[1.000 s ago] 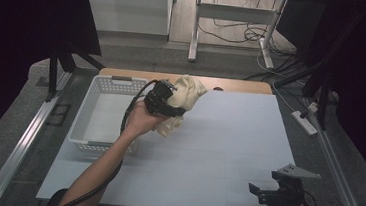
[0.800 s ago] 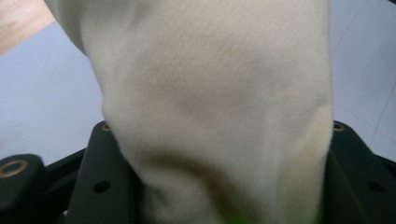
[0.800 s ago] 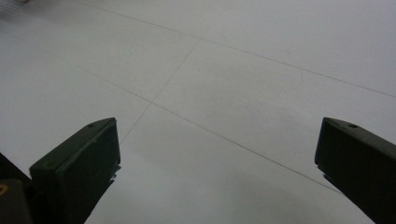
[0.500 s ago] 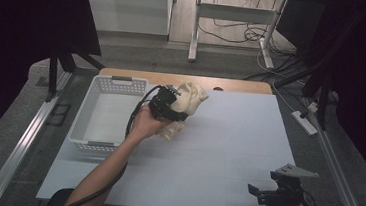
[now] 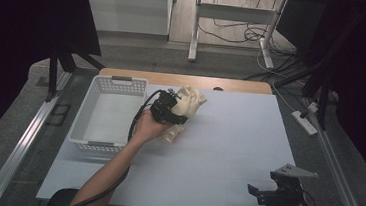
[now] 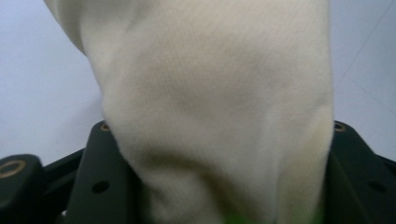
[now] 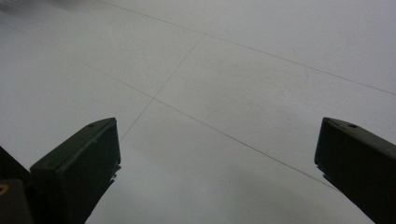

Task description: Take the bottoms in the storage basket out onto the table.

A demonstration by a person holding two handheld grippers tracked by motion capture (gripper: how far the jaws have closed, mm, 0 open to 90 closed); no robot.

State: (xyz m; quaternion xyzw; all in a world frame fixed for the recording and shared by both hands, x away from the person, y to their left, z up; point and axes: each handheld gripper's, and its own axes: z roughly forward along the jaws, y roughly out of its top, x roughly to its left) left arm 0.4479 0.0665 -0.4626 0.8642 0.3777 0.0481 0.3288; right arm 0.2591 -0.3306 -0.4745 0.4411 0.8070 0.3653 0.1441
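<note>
White tabletop (image 5: 227,152) wide open; left tongs (image 5: 169,107) clamped on cream cloth (image 5: 188,103), right tongs (image 5: 263,194) apart.

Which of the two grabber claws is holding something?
The left gripper, beside the white basket, is clamped on the cream cloth. The right gripper gapes open with nothing between its jaws.

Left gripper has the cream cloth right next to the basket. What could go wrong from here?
1. The left gripper pinches one bunched part of the cream cloth; the loose end hanging toward the table might drag or catch on the white basket rim.
2. Held by a fold, the cloth could slip out of the jaws.
3. The right gripper sits open near the table's front edge, too far off to help quickly.
</note>
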